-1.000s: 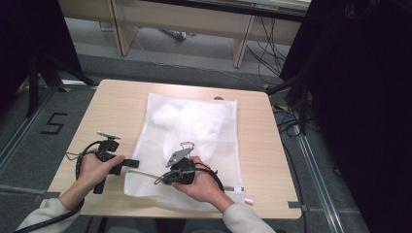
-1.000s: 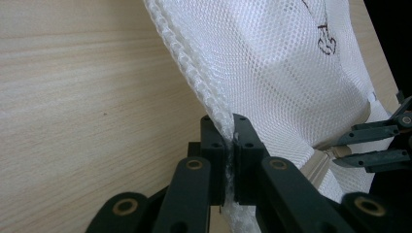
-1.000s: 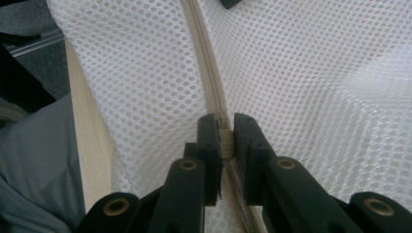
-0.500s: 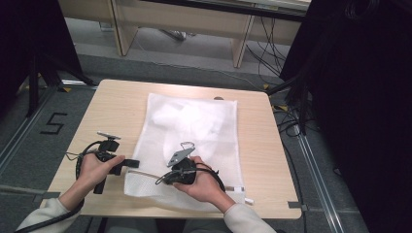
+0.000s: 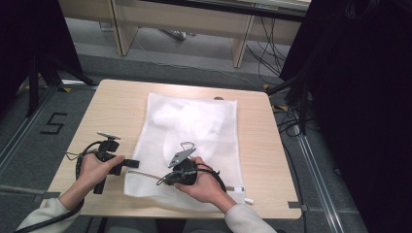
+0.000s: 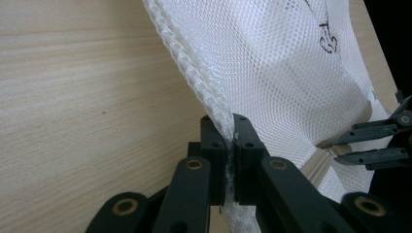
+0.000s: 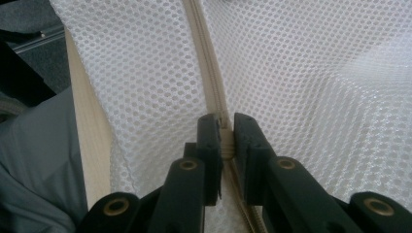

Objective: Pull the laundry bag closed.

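The table (image 5: pixel 116 104) is light wood, w/ a white mesh bag (image 5: pixel 194 126) lying flat in the middle, a bit toward the person's side. Something white and soft sits inside the bag near its far end.

On the left, the left hand (image 5: pixel 94 167) holds the left gripper (image 5: pixel 130 163) at the bag's left edge, close to the near corner. In the left gripper view its two black jaws are pressed together, pinching the thick seam of the bag (image 6: pixel 252 68) btw them. The mesh bunches up right where they bite. Bare table wood shows to the left of the seam.

Going right, the right hand (image 5: pixel 204 182) holds the right gripper (image 5: pixel 163 179) over the near part of the bag, jaws pointing left toward the other gripper. The two grippers are near each other but apart. In the right gripper view the jaws sit close on both sides of the cream zipper (image 7: pixel 209 73), pinching it w/ only a thin gap left. The zipper runs straight away from the jaws across the mesh. A grey sleeve (image 7: pixel 39 160) shows at the left of that view.
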The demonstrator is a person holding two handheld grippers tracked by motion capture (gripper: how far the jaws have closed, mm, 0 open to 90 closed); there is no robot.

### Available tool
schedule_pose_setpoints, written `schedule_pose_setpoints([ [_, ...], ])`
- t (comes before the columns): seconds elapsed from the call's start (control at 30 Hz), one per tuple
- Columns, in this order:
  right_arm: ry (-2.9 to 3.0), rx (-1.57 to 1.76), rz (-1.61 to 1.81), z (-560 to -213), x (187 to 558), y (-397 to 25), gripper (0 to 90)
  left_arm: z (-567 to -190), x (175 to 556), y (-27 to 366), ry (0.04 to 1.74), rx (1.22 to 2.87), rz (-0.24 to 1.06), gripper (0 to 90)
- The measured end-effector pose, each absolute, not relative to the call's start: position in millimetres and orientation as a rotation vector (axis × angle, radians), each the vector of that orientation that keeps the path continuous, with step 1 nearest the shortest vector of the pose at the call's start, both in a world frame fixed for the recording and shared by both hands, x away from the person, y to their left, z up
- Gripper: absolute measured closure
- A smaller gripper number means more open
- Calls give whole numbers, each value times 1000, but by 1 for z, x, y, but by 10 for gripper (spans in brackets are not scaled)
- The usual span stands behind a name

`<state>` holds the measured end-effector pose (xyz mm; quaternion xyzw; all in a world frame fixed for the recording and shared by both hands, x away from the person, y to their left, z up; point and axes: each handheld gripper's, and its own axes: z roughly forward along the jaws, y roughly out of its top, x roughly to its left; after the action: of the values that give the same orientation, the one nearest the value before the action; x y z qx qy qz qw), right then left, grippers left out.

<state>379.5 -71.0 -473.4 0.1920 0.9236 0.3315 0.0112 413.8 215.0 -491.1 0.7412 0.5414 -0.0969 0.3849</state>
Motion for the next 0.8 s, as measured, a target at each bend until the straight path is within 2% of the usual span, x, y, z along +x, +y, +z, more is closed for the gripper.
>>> schedule_pose_setpoints([
  [0.8, 2892, 571, 1020, -477, 380, -75, 826, -491, 413, 214, 1384, 1882, -247, 851],
])
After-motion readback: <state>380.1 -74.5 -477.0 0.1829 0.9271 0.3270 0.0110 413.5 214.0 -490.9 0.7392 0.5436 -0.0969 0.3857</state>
